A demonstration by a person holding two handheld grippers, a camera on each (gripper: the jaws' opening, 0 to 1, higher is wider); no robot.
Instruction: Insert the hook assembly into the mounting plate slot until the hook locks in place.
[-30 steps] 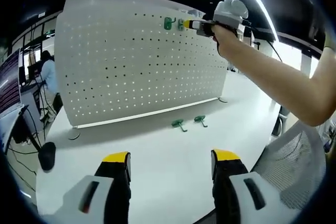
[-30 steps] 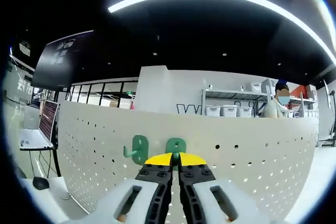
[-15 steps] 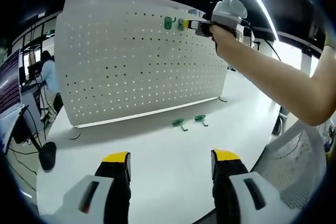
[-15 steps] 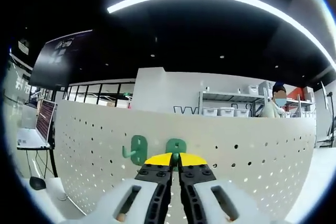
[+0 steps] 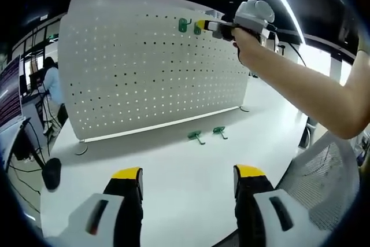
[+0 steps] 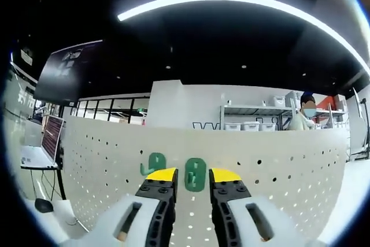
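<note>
A white perforated mounting plate [image 5: 150, 67] stands upright on the white table. Two green hooks hang near its top edge: one [image 6: 195, 173] between my right gripper's jaws and another [image 6: 153, 163] just to its left. My right gripper [image 6: 192, 174] is open, its yellow-tipped jaws parted on either side of the hook without gripping it. In the left gripper view the right gripper [image 5: 203, 25] is held by a person's hand up at the plate's top. Two more green hooks [image 5: 196, 136] [image 5: 219, 132] lie on the table before the plate. My left gripper [image 5: 188, 173] is open over the table.
A mesh chair back [image 5: 324, 183] stands at the right of the table. A person [image 5: 53, 85] sits at desks far left, and another [image 6: 304, 114] is beyond the plate by shelves with bins [image 6: 251, 122]. A dark round object [image 5: 51, 172] lies at the table's left edge.
My right gripper was shut on the right-hand green hook at the plate; its jaws have now parted and the hook stays on the plate. The left gripper has stayed still.
</note>
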